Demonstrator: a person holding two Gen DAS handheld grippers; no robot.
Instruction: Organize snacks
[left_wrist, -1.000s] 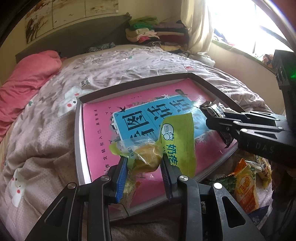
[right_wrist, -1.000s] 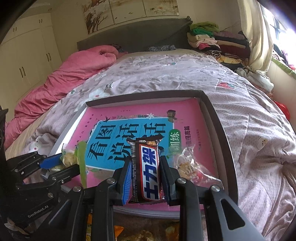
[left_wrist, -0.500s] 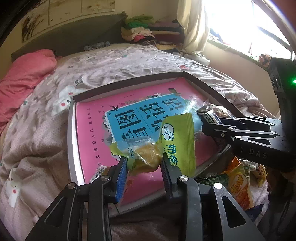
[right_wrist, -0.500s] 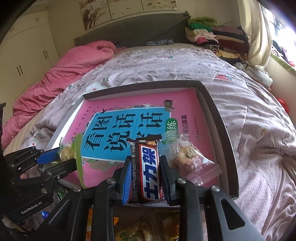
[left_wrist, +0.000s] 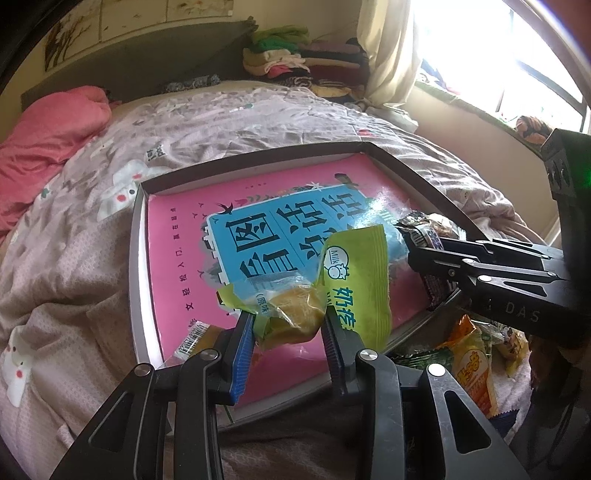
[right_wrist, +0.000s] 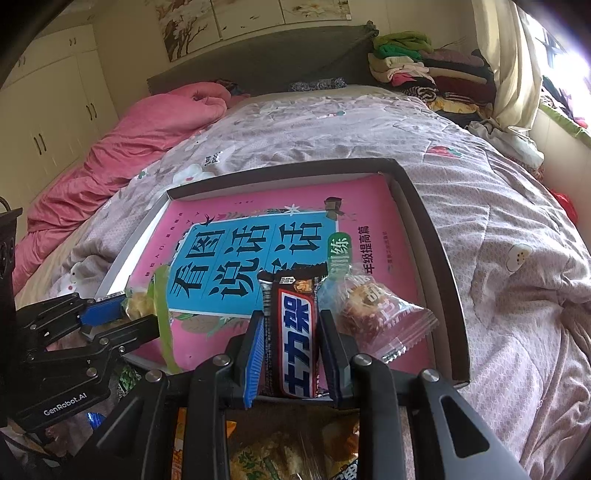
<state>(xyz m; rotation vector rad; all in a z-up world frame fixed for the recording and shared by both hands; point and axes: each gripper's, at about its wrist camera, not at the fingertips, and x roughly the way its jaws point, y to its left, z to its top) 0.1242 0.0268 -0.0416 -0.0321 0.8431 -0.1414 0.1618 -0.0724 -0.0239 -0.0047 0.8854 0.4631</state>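
A: Left wrist view. The left gripper (left_wrist: 288, 325) is clamped on a green milk-snack packet (left_wrist: 354, 280), gripping the bulge of its clear end; the printed flap stands free above the fingers. The packet hangs over the near edge of the tray (left_wrist: 138, 258), above the pink book (left_wrist: 177, 258) that lines it.

B: Right wrist view. The right gripper (right_wrist: 291, 332) is closed on a chocolate bar (right_wrist: 295, 332), held lengthwise and upright between the blue pads, also above the tray's near edge. A clear-wrapped pastry (right_wrist: 373, 306) already lies on the book, just beside the bar on its right.

A: Risk one, as a judgement: the two grippers sit close together over the same near strip of the tray. Lowering both at once could make them knock, or push one snack onto the other.

B: Risk two: the bar may come down on the pastry's crimped edge rather than on bare cover, then tip or slide.

A: Risk three: the glossy book on a soft bed (left_wrist: 74, 240) gives a springy, slippery floor. A packet released from height could skid toward the rim or off to the loose snacks (left_wrist: 472, 362) below the tray.

B: Risk four: the left grip holds film and filling unevenly; the packet may twist on release and land on its edge.
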